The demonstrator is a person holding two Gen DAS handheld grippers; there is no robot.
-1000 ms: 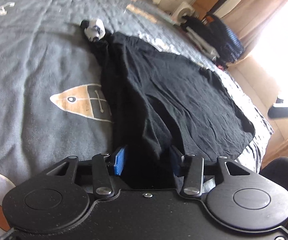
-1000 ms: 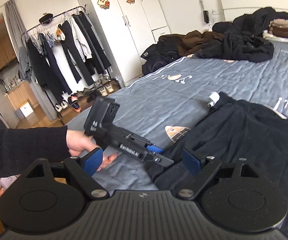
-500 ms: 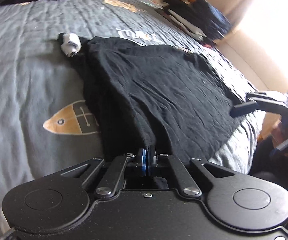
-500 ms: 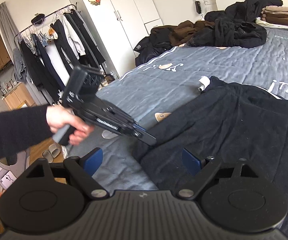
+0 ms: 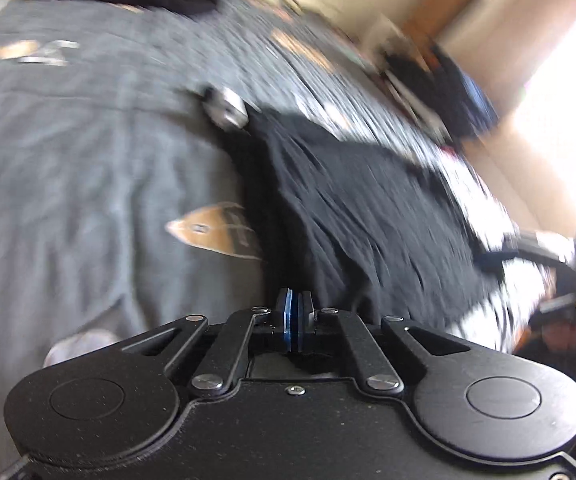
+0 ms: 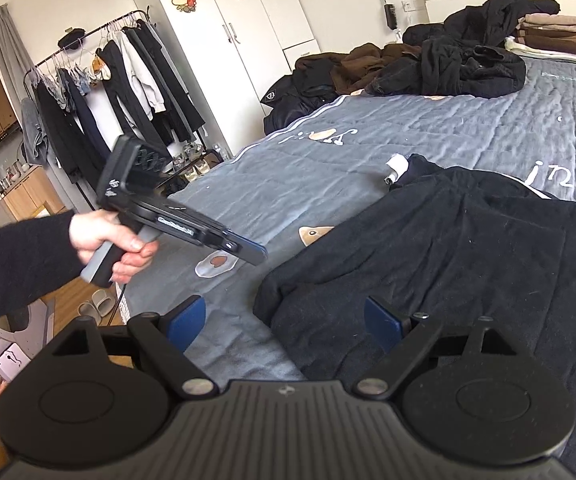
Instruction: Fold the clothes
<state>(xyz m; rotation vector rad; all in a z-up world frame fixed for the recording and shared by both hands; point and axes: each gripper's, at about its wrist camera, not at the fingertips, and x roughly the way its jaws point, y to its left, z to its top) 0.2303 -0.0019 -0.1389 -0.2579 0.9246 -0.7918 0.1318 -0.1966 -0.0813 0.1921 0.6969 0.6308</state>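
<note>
1. Risk first: the left gripper (image 6: 256, 254) is clenched pad to pad, yet in the right wrist view no cloth hangs from it. A fold pulled now would likely move nothing. Too shallow a pinch on the hem would cause that.
2. The right gripper (image 6: 284, 316) stands released and wide with nothing between its pads. A one-handed fold could drag the cloth askew.
3. The black garment (image 6: 448, 260) lies spread on the grey bedspread (image 6: 408, 132), just right of the fish print (image 6: 314, 234) and covering part of it.
4. The left gripper hangs in the air just left of the fish print, apart from the cloth.
5. The fabric looks soft, matte and creased, and its near corner is bunched.
</note>
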